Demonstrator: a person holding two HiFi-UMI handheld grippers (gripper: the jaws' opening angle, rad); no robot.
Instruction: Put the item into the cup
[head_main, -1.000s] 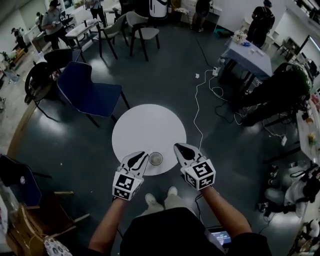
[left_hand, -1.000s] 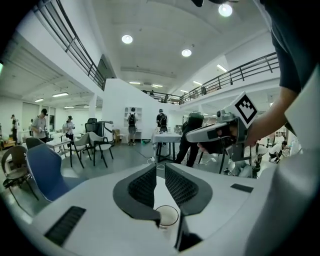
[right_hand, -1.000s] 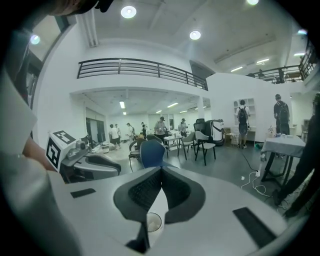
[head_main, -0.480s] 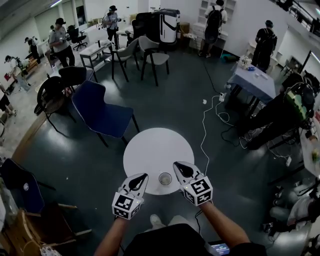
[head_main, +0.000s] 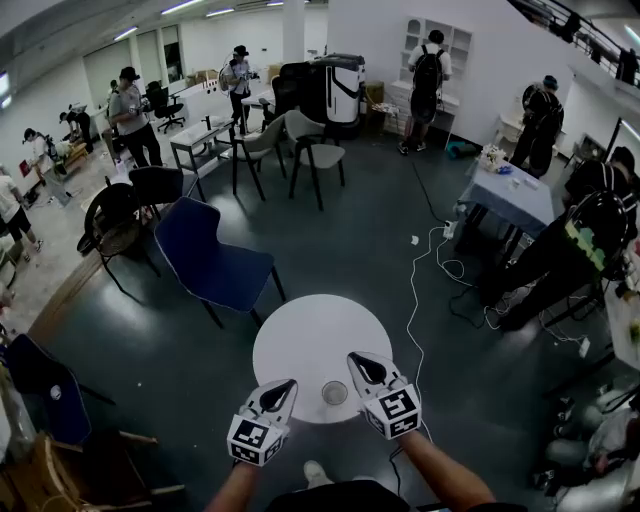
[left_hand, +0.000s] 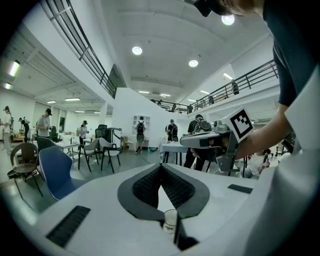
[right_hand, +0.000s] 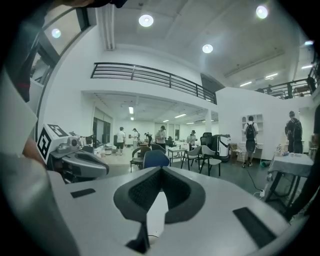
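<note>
A small pale cup (head_main: 335, 392) stands upright near the front edge of the round white table (head_main: 300, 340). Its inside is too small to make out, and I see no loose item anywhere. My left gripper (head_main: 287, 384) is just left of the cup, jaws shut with nothing between them. In the left gripper view the cup (left_hand: 170, 221) shows low behind the closed fingertips (left_hand: 161, 166). My right gripper (head_main: 356, 359) sits to the cup's right, a little farther back. Its jaws (right_hand: 161, 169) are also shut and empty.
A blue chair (head_main: 215, 262) stands at the table's far left, with a black chair (head_main: 120, 215) beyond it. A white cable (head_main: 415, 290) runs over the dark floor to the right. Several people, grey chairs and tables fill the back of the room.
The head camera has tilted up, so table, cup and grippers sit lower in the picture and more of the room shows. Both grippers stay on either side of the cup.
</note>
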